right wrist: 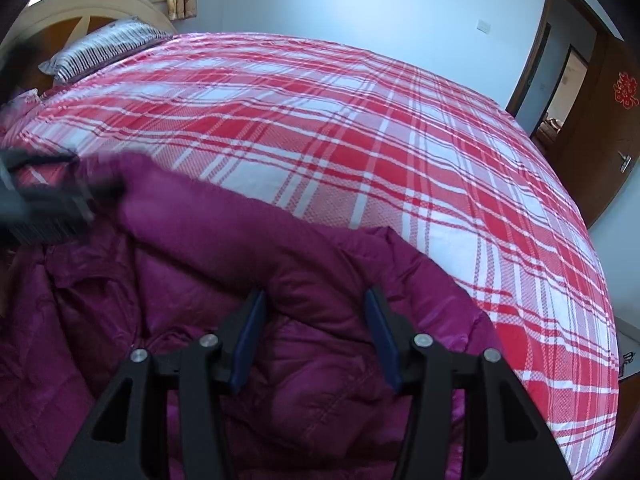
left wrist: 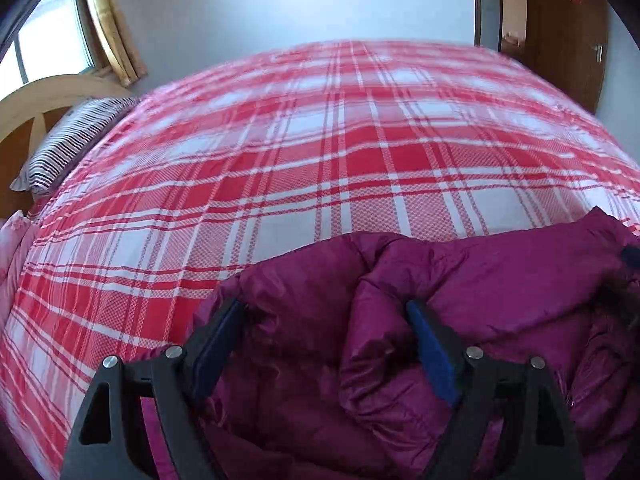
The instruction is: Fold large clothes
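Observation:
A magenta puffer jacket (left wrist: 460,288) lies rumpled on the near part of a bed with a red and white plaid cover (left wrist: 320,140). My left gripper (left wrist: 324,312) is open, its blue-padded jaws wide apart over a puffy fold of the jacket's left part. In the right wrist view the jacket (right wrist: 240,248) fills the lower left. My right gripper (right wrist: 314,300) is open, jaws spread over a raised ridge of the jacket. The left gripper shows blurred at the left edge of that view (right wrist: 44,204), at the jacket's far corner.
A striped pillow (left wrist: 72,144) lies against the wooden headboard (left wrist: 44,100) at the far left, under a window with yellow curtains (left wrist: 116,40). A brown door (right wrist: 596,120) stands open at the right. The plaid cover (right wrist: 360,128) stretches flat beyond the jacket.

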